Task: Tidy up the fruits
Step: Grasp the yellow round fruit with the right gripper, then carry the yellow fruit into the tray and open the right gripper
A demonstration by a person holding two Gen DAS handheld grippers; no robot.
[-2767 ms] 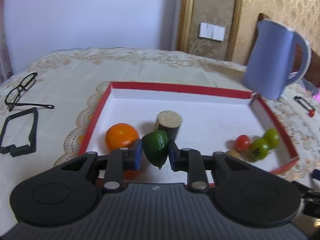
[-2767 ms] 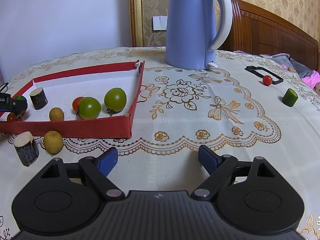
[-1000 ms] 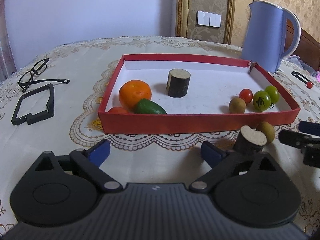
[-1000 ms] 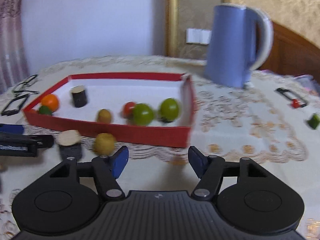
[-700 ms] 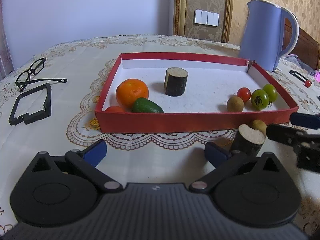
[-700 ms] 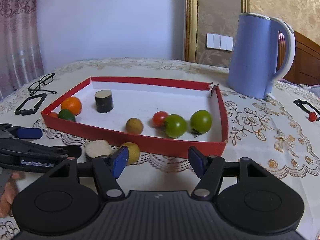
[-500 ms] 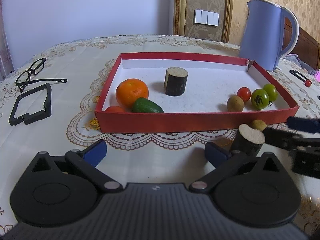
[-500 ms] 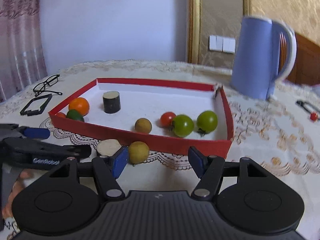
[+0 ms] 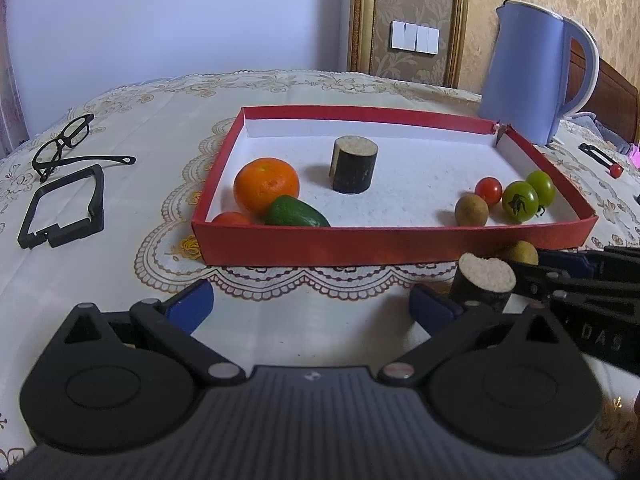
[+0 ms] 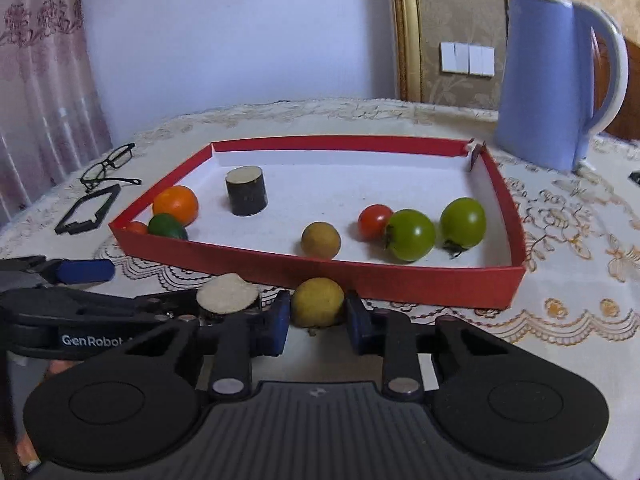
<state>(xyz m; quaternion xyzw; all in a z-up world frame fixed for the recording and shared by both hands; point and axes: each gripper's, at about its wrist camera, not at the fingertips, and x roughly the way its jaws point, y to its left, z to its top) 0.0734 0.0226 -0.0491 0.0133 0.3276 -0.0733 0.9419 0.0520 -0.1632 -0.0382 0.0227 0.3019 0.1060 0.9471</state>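
The right gripper (image 10: pixel 318 322) has its blue pads pressed on a small yellow-brown fruit (image 10: pixel 317 301) lying on the tablecloth (image 10: pixel 560 312) just outside the red tray's (image 10: pixel 400 280) near wall. The left gripper (image 9: pixel 310 306) stands wide apart with nothing between its pads, its right pad just beside a dark-barked sugarcane piece (image 9: pixel 482 282) outside the tray's near right corner.

Held between closed blue pads just before the red tray's (image 10: pixel 400 280) near wall: small round yellow-brown fruit (image 10: pixel 317 301). Inside, far left: orange (image 10: pixel 176 204), cucumber piece (image 10: pixel 167 227), red tomato (image 10: pixel 136 227). Upright dark cut cylinder (image 10: pixel 246 196) behind. Right: brown fruit (image 10: pixel 321 240), cherry tomato (image 10: pixel 374 221), two green tomatoes (image 10: pixel 411 235).
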